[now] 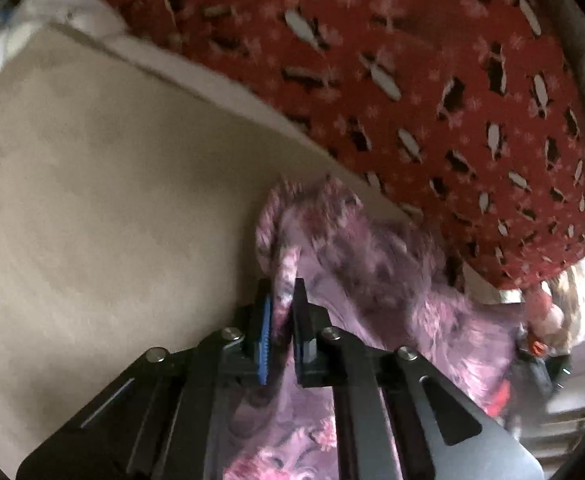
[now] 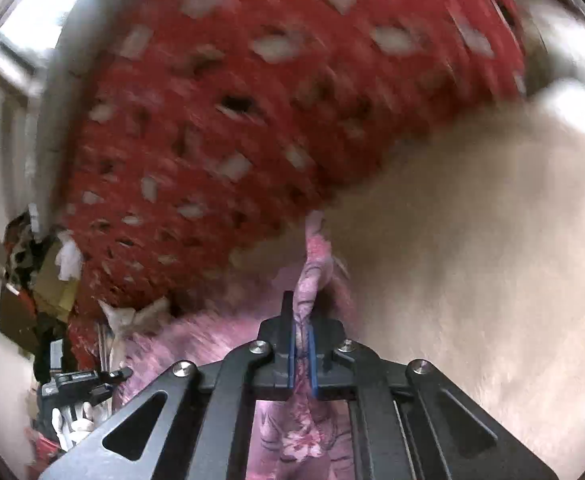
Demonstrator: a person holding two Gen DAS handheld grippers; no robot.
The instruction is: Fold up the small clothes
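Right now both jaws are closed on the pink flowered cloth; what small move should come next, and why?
Probably draw the two grippers apart to stretch the held edge. The left gripper and the right gripper each pinch a bunched part of the pink flowered garment, which hangs crumpled over the beige surface, beside the red patterned blanket. Flat cloth should fold more neatly.

A small pink and purple floral garment [image 1: 372, 280] hangs bunched and stretched over the beige bed surface [image 1: 92, 200], near its edge beside the red patterned blanket [image 1: 412, 60].
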